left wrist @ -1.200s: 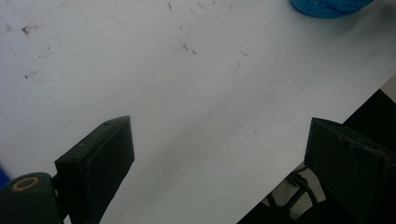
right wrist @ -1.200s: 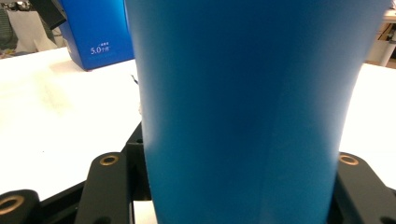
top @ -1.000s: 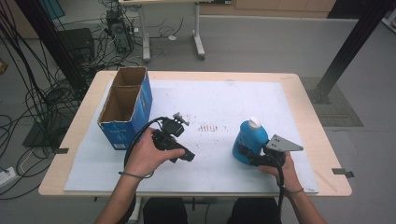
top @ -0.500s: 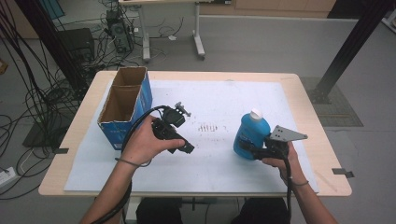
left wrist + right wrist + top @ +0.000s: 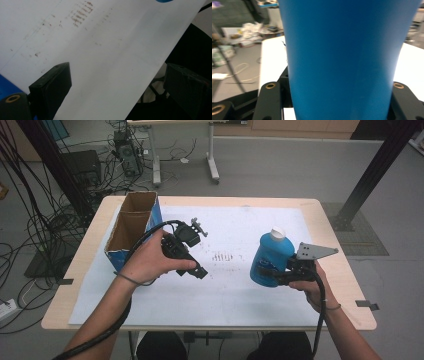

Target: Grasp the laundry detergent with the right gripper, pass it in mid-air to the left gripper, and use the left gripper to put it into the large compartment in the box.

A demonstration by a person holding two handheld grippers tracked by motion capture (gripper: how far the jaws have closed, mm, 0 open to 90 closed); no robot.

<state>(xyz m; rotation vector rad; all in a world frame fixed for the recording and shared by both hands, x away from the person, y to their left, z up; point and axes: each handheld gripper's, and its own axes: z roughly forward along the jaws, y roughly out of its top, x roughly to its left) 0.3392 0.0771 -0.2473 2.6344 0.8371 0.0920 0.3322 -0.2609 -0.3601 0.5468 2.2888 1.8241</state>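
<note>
A blue bottle (image 5: 270,256) with a white cap hangs upright above the right half of the table. My right gripper (image 5: 264,271) is shut on its lower body from the near right side. In the right gripper view the bottle (image 5: 342,50) stands between the two black jaws of my right gripper (image 5: 335,87), which press its sides. My left gripper (image 5: 197,270) is held above the table's middle left, tilted down toward the paper. In the left gripper view my left gripper (image 5: 117,70) has its jaws wide apart over the white paper (image 5: 100,50), open with nothing between them.
An open cardboard box (image 5: 131,227) with blue sides stands at the table's left. A white paper sheet (image 5: 225,295) covers most of the wooden table (image 5: 345,290), with faint brown marks (image 5: 223,256) in its middle. Cables and desk legs lie on the floor behind.
Both hands have risen. The blue bottle has gone up off the paper in the right gripper. The left gripper has lifted and shifted slightly toward the box.
</note>
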